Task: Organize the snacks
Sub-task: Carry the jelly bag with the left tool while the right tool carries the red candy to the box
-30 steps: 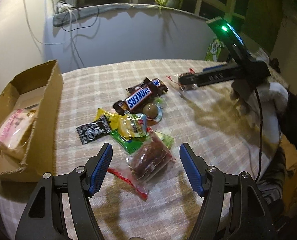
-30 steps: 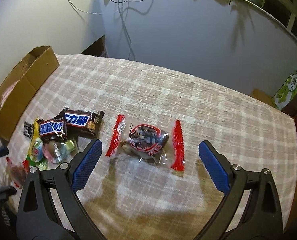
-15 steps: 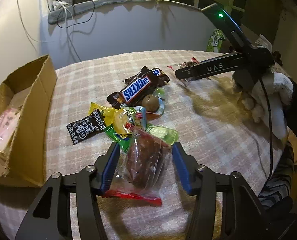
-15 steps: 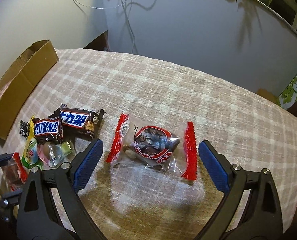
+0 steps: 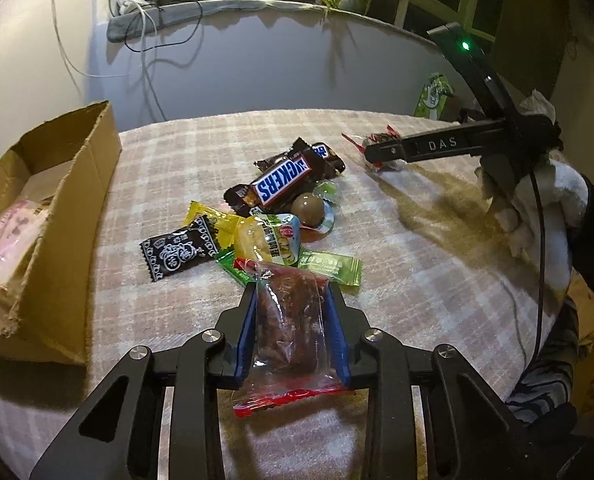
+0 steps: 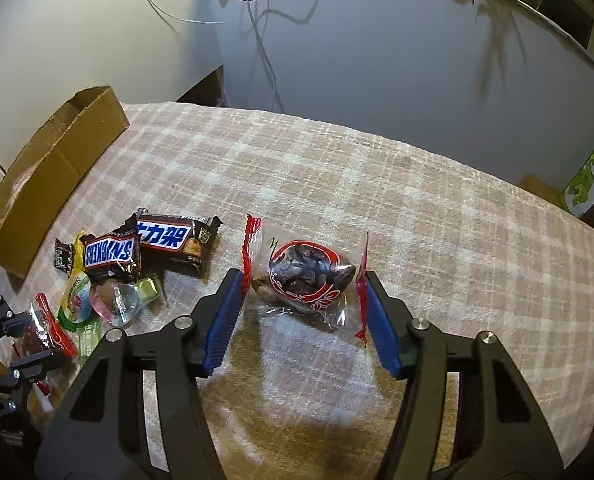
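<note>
My left gripper [image 5: 293,292] is closing, and its blue pads press both sides of a clear packet with red ends and a brown snack inside [image 5: 289,320], held just off the near edge of the snack pile. My right gripper [image 6: 303,280] is also closing. Its pads push the red crimped ends of a second clear packet with a red ring print [image 6: 305,268], which lies on the checked tablecloth [image 6: 417,208]. In the left wrist view the right gripper [image 5: 371,152] reaches in from the right, held by a gloved hand [image 5: 553,200].
A pile of loose snacks lies mid-table: Snickers bars [image 5: 283,180], a black sweet [image 5: 177,254], a yellow packet [image 5: 269,240] and a green packet [image 5: 329,268]. An open cardboard box [image 5: 69,208] with a pink packet [image 5: 5,240] stands at the left edge. A green carton [image 5: 433,96] sits beyond the table.
Both grippers have closed from wide open. The left one took hold of the brown snack packet and lifted it. The right one narrowed onto the ring-print packet's red ends, folding one upright.
</note>
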### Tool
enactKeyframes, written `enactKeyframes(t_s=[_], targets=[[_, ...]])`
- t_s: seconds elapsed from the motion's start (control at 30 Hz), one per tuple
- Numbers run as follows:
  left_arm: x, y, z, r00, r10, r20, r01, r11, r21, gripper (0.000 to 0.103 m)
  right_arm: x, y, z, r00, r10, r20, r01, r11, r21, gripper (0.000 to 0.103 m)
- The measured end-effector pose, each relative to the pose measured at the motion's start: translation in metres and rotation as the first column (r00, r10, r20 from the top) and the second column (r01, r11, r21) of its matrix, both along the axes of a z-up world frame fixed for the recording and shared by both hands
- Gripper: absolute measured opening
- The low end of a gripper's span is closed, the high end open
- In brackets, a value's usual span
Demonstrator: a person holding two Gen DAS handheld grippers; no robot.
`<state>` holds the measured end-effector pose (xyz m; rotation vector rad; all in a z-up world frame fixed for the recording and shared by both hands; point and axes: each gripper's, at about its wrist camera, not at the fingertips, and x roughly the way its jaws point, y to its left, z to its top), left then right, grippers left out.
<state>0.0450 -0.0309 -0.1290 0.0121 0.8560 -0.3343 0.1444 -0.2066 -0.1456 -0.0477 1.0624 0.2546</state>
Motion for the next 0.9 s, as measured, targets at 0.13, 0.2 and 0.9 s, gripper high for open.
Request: enactKeyframes(t_s=[0.13,0.2,0.9], targets=[[-0.004,0.006,0.004,1.0,0.016,0.01,-0.015,1.0,-0.027,0.03,-0.005,-0.002,0.005,1.0,-0.004,0.004,0.004,1.0,0.02,0.057],[-0.006,0.008,0.006,1.0,0.023,0.012,-0.023,0.999,-0.036,0.03,-0.01,-0.002,0.008,1.0,0.003,0.014,-0.003,1.0,0.014,0.056],[-0.016,0.075,0.051,0.98,0.155,0.127,-0.141,0.984,-0.108,0.03,-0.026,0.046,0.081,0.987,0.082,0.141,-0.095,0.992,0.087,0.054]])
